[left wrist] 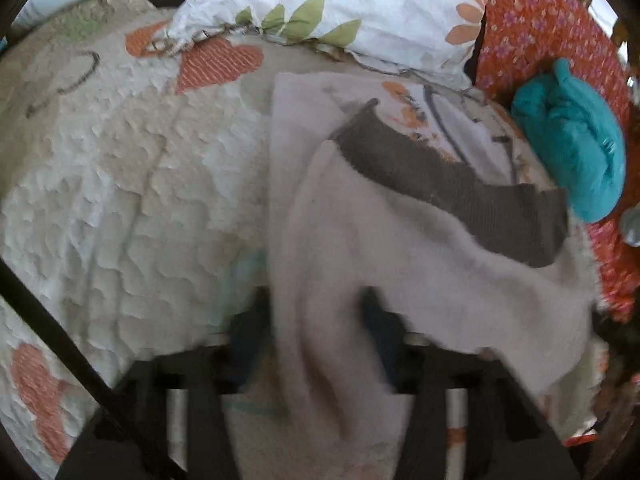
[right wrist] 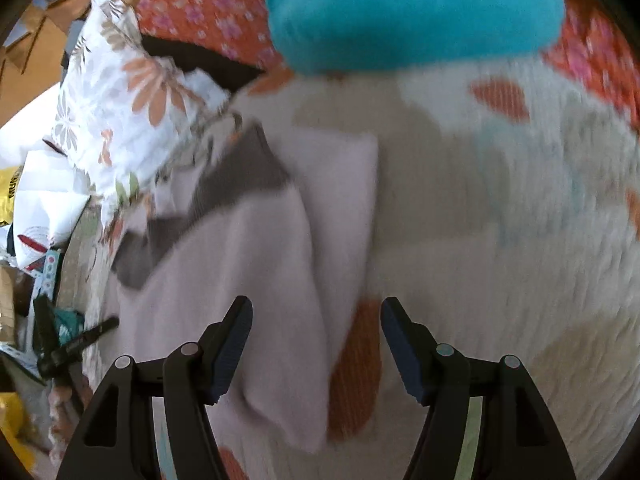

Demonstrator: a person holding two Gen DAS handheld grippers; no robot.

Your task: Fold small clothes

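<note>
A pale pink garment (left wrist: 384, 248) with a dark brown ribbed band (left wrist: 440, 176) lies on a white quilted bedspread (left wrist: 120, 184) with orange leaf patches. Its near part drapes over and between the fingers of my left gripper (left wrist: 316, 320), which look spread apart, blurred and half hidden. The garment also shows in the right wrist view (right wrist: 256, 256), with its brown band (right wrist: 224, 184) at the left. My right gripper (right wrist: 316, 320) is open just above the garment's right folded edge, holding nothing.
A teal cloth bundle (left wrist: 576, 140) (right wrist: 412, 12) sits on an orange flowered fabric (left wrist: 536, 28) at the far side. A white flowered pillow (left wrist: 340, 0) (right wrist: 124, 96) lies behind the garment. Boxes and clutter (right wrist: 36, 216) are beside the bed at left.
</note>
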